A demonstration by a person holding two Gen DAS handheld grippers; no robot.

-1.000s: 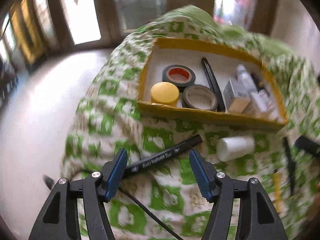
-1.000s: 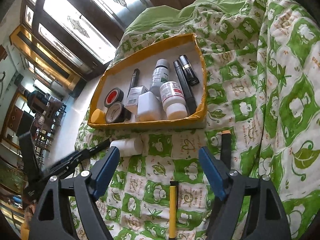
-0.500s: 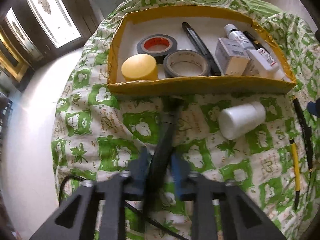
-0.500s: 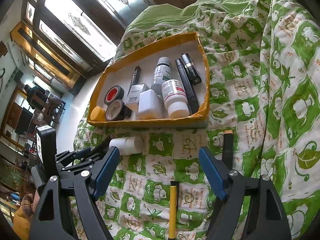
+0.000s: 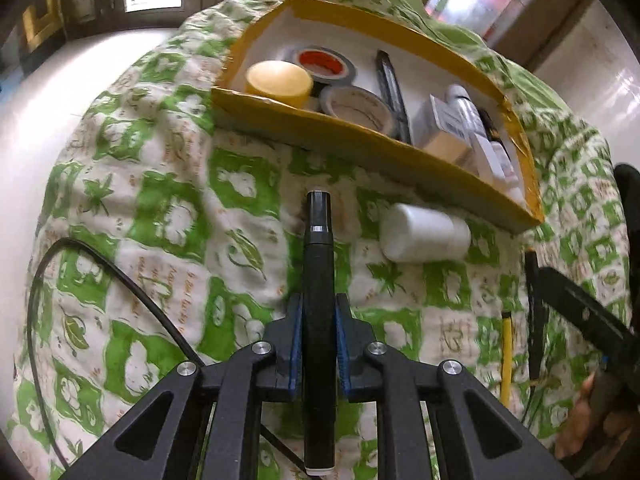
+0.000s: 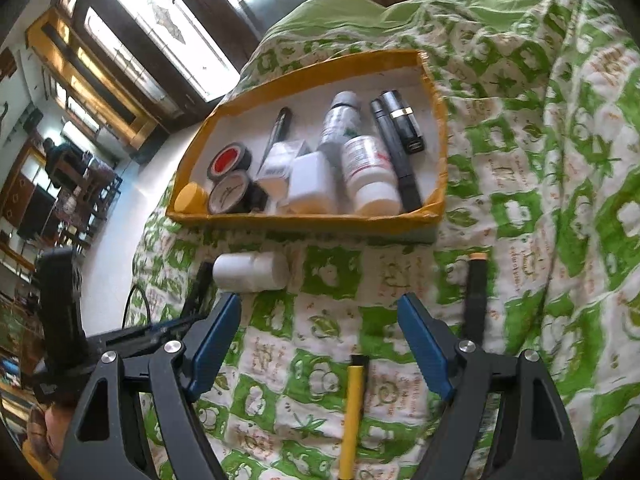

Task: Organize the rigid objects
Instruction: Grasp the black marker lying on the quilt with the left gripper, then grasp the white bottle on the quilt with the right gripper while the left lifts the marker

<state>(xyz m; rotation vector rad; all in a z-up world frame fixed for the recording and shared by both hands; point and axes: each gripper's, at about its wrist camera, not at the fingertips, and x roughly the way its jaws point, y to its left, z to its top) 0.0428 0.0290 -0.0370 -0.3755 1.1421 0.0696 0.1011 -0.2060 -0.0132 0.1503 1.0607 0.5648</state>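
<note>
- Left gripper (image 5: 318,330): fingers clamped on the long black plastic marker pen (image 5: 317,280), long axis pointing ahead toward the yellow-rimmed cardboard tray (image 5: 360,142).
- Right gripper (image 6: 320,334): fingers wide, empty, above the slim yellow pen (image 6: 352,416).

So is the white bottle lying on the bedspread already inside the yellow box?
No, the white bottle lies on its side on the bedspread, outside the yellow box.

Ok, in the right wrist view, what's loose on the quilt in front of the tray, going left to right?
White bottle lying on its side → yellow pen, between the open right gripper's fingers → black marker with an orange end.
</note>
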